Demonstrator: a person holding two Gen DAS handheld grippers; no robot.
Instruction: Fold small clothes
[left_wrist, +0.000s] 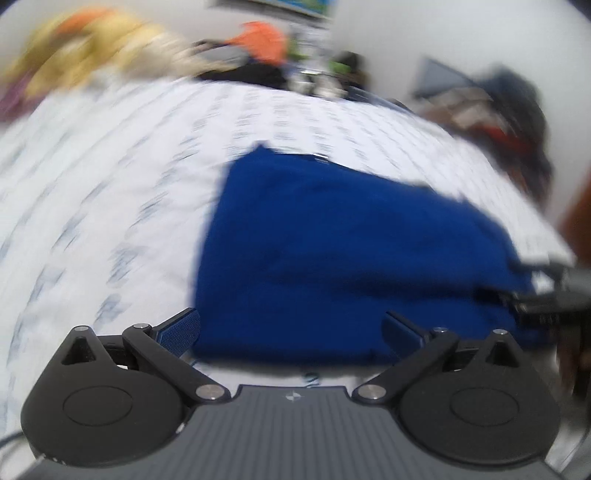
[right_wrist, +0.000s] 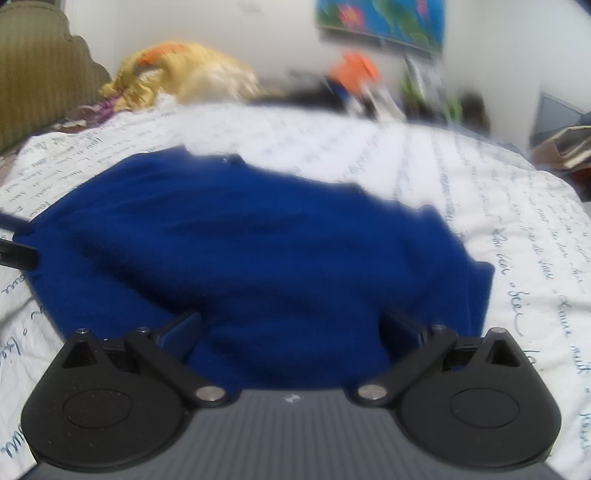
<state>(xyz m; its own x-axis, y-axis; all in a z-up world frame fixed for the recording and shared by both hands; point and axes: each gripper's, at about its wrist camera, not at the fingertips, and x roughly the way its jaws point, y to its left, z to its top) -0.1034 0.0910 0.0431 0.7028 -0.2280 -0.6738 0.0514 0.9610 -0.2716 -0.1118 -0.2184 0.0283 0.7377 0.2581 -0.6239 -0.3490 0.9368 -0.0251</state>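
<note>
A dark blue garment lies flat on a white bedsheet printed with script, and both views are blurred. My left gripper stands open at the garment's near edge, with the cloth between its blue pads but not pinched. In the right wrist view the same blue garment fills the middle. My right gripper is wide open over its near hem, nothing pressed between its fingers. The right gripper's black tip shows at the right edge of the left wrist view, and the left one shows at the left edge of the right wrist view.
A yellow and orange heap of cloth lies at the far left of the bed. Dark clutter and an orange item stand along the far side. A padded headboard rises at the left. Books or boxes sit at the right.
</note>
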